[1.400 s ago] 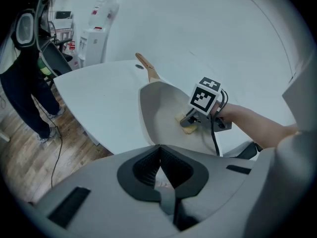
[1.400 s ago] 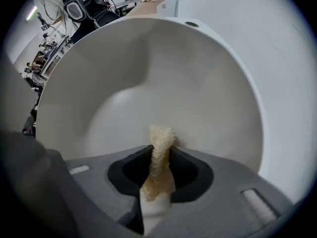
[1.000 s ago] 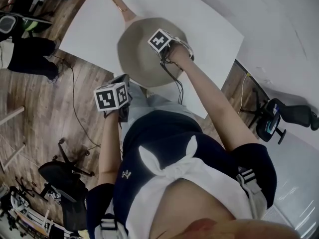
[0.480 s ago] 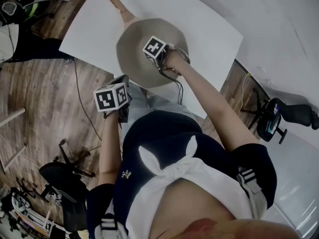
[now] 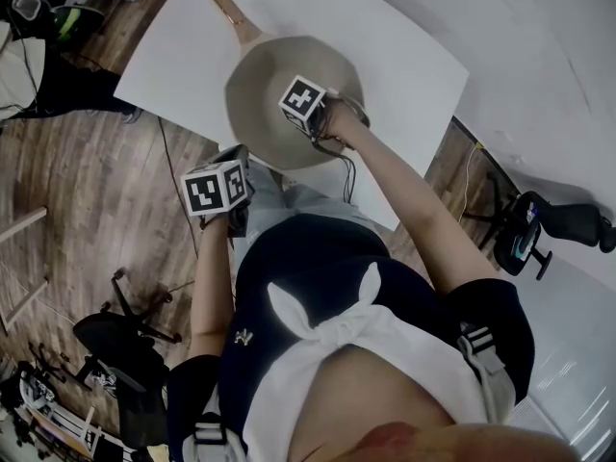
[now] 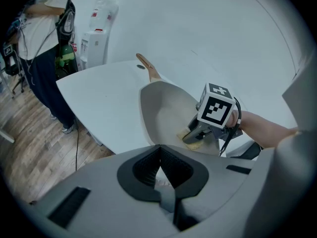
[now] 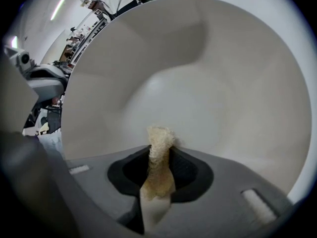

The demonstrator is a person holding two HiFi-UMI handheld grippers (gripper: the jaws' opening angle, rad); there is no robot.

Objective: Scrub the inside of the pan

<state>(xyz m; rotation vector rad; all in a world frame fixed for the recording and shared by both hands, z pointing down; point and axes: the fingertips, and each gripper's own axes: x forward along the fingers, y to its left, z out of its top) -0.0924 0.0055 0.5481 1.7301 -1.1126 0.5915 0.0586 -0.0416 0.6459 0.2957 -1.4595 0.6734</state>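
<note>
Your right gripper (image 7: 159,165) clamps the yellow scrub sponge (image 7: 159,142) down inside the beige pan (image 5: 258,77) on the white table (image 5: 409,56). Press evenly and sweep up the walls too. Your left gripper (image 6: 158,155), jaws together and empty, could steady the handle (image 5: 231,10).
</note>
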